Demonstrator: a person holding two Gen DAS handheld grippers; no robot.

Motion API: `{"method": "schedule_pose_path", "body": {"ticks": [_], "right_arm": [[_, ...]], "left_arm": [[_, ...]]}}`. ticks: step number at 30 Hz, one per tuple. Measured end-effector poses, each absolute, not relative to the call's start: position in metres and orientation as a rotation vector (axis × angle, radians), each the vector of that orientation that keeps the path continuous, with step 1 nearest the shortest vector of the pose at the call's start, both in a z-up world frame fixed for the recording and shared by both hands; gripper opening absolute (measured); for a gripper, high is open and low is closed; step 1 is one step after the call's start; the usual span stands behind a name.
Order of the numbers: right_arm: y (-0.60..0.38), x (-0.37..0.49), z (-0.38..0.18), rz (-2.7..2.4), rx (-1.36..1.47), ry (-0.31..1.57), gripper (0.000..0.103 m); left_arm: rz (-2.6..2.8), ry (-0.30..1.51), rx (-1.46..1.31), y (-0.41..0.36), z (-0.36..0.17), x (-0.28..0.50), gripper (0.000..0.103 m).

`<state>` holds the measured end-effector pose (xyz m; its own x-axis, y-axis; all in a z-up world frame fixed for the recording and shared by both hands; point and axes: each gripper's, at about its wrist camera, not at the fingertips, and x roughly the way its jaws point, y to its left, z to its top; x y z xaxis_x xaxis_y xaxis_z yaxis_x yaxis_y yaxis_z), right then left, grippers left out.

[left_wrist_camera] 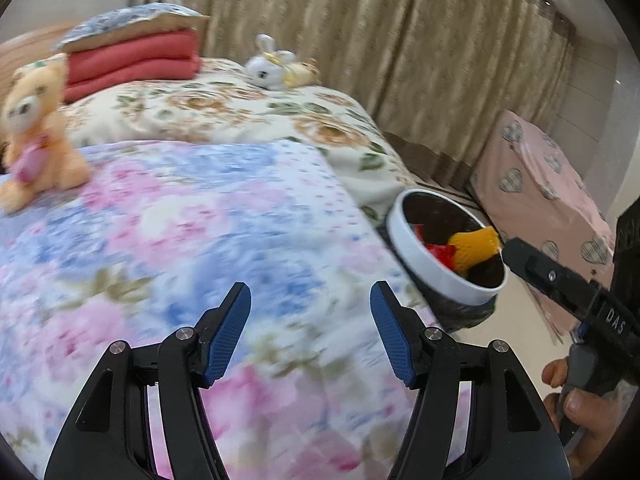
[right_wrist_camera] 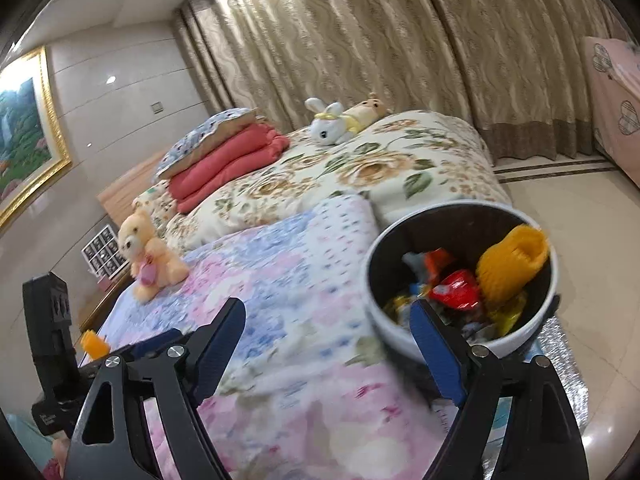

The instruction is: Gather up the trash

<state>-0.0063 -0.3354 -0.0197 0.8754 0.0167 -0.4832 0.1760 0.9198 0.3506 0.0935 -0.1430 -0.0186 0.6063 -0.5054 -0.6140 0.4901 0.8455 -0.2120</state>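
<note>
Open right tool (right_wrist_camera: 326,344) above floral bed (right_wrist_camera: 280,280); full trash bin (right_wrist_camera: 460,276) alongside

Even indoor light; motion blur on quilt (left_wrist_camera: 192,216); fisheye-warped edges.

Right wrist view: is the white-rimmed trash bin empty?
No, the white-rimmed trash bin holds a yellow foam net sleeve and a red wrapper.

The left gripper (left_wrist_camera: 310,332) has its jaws spread wide, with nothing between the blue pads (left_wrist_camera: 228,334). The right gripper (right_wrist_camera: 328,344) is likewise parted wide and grips nothing. In the left wrist view the person's right hand (left_wrist_camera: 580,408) wraps the right gripper's handle, fingers curled around it.
</note>
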Motion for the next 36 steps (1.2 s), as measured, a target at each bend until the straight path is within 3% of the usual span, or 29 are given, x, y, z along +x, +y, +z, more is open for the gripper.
{"method": "schedule_pose_path", "body": {"ticks": [8,11,13,15,27,36], "right_arm": [[-0.284,-0.023,-0.026,-0.054,0.306,0.467,0.086],[-0.266,-0.029,-0.019,-0.049,0.261,0.426,0.091],[-0.256,-0.036,-0.013,-0.058,0.216,0.377,0.102],[-0.249,-0.039,-0.009,-0.067,0.178,0.327,0.103],[-0.235,-0.041,-0.029,-0.084,0.156,0.254,0.103],[-0.232,-0.039,-0.036,-0.078,0.164,0.269,0.103]], "left_arm": [[-0.460,0.595,-0.034,-0.091,-0.012,0.057,0.067],[-0.402,0.514,-0.016,-0.079,-0.008,0.038,0.081],[-0.374,0.465,-0.013,-0.072,-0.006,0.028,0.094],[-0.329,0.416,-0.007,-0.066,-0.004,0.020,0.102],[-0.226,0.301,0.064,-0.056,-0.013,0.001,0.103],[-0.213,0.319,0.061,-0.053,-0.017,0.003,0.103]]}}
